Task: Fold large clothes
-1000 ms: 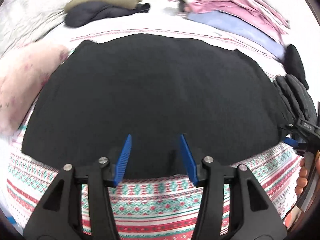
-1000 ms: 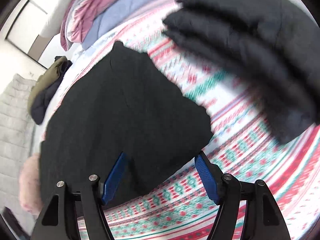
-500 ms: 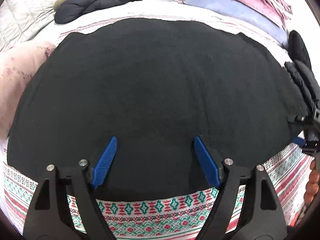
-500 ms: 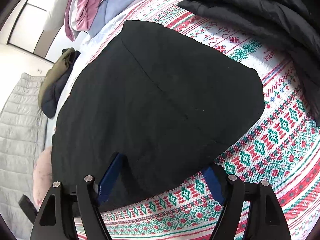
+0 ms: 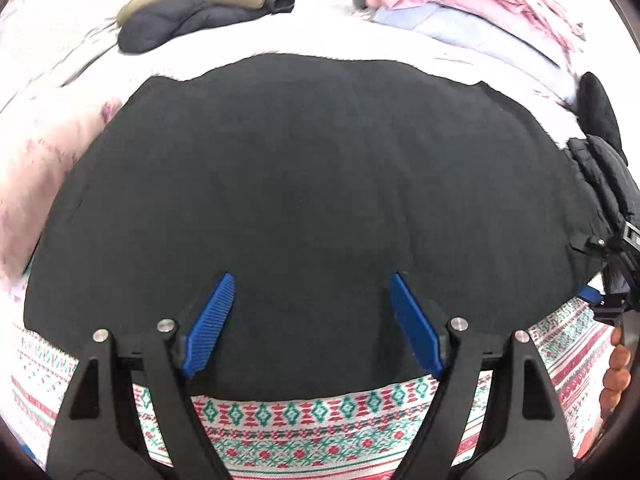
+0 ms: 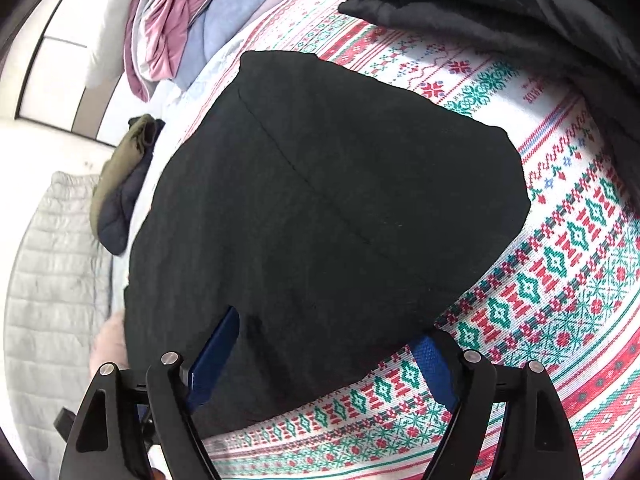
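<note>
Garment [image 5: 312,200] lying flat and spread across patterned bedspread [image 5: 304,416]; folding judged at an early or middle stage.

Showing as a broad dark rectangle with smooth surface and one straight seam or crease line running diagonally in the right wrist view [image 6: 320,184], near edge running parallel to the bedspread's front border; whether any fold is already made cannot be told, and at least one further fold appearing to remain. Hovering low over the near hem with left gripper [image 5: 310,312], fingers spread wide, blue pads [image 5: 210,320] holding nothing. Positioning right gripper [image 6: 324,352] at the near right corner, fingers likewise wide apart, straddling the hem, gripping no cloth. Lying well apart: folded dark jackets [image 6: 480,12], pink-and-blue bedding pile [image 5: 460,4].
</note>
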Available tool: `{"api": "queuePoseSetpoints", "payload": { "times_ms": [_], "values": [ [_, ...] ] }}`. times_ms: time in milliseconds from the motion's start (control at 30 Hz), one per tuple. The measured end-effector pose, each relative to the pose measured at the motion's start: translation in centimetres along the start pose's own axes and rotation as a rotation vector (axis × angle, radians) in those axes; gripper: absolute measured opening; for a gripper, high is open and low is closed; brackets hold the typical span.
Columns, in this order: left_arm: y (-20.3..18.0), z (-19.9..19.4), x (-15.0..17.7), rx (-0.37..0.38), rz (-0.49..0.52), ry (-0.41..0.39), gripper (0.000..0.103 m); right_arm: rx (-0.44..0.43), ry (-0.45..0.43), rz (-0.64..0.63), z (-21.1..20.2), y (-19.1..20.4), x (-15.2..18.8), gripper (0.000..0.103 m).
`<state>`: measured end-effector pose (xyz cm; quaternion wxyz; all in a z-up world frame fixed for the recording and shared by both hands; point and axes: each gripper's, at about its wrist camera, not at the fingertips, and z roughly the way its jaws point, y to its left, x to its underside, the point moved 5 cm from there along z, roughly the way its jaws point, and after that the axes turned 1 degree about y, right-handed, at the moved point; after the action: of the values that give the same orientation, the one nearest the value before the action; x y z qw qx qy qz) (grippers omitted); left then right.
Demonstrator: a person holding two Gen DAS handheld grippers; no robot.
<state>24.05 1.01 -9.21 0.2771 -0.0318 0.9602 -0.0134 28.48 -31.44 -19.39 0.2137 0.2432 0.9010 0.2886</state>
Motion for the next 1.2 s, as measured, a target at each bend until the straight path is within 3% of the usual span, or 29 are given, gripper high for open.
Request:
{"api": "queuePoseSetpoints", "payload": {
  "times_ms": [100,167,267,500,700,900,1000,1100,1200],
  "values": [
    [-1.0,0.6,0.1,0.038,0.022,0.0,0.081,0.006,-0.004,-0.002,0.0,0.0,0.1,0.085],
    [-1.4,1.7,0.2,0.017,0.045,0.02,0.082,0.008,-0.004,-0.005,0.0,0.1,0.1,0.086],
    [-1.0,2.9,0.3,-0.008,0.006,0.055,0.089,0.003,-0.002,-0.001,0.2,0.1,0.1,0.086],
    [-0.6,2.1,-0.1,0.003,-0.018,0.078,0.087,-0.007,-0.001,0.009,0.0,-0.2,0.0,0.086],
    [0.6,0.8,-4.1,0.017,-0.071,0.033,0.086,-0.116,-0.003,0.144,-0.3,-1.7,-0.5,0.086],
    [-0.1,5.3,-9.1,0.011,-0.072,0.066,0.086,-0.146,0.003,0.179,-0.2,-1.7,-0.5,0.086],
    [-0.5,8.8,-8.1,-0.067,-0.024,0.15,0.089,-0.151,0.002,0.18,-0.1,-1.6,-0.5,0.086],
    [-0.3,9.2,-7.5,-0.075,-0.05,0.128,0.09,-0.17,0.008,0.196,0.2,-1.6,-0.5,0.086],
    [-0.1,9.0,-8.0,-0.07,-0.08,0.18,0.088,-0.178,0.014,0.21,0.4,-1.6,-0.8,0.086]
  ]
}}
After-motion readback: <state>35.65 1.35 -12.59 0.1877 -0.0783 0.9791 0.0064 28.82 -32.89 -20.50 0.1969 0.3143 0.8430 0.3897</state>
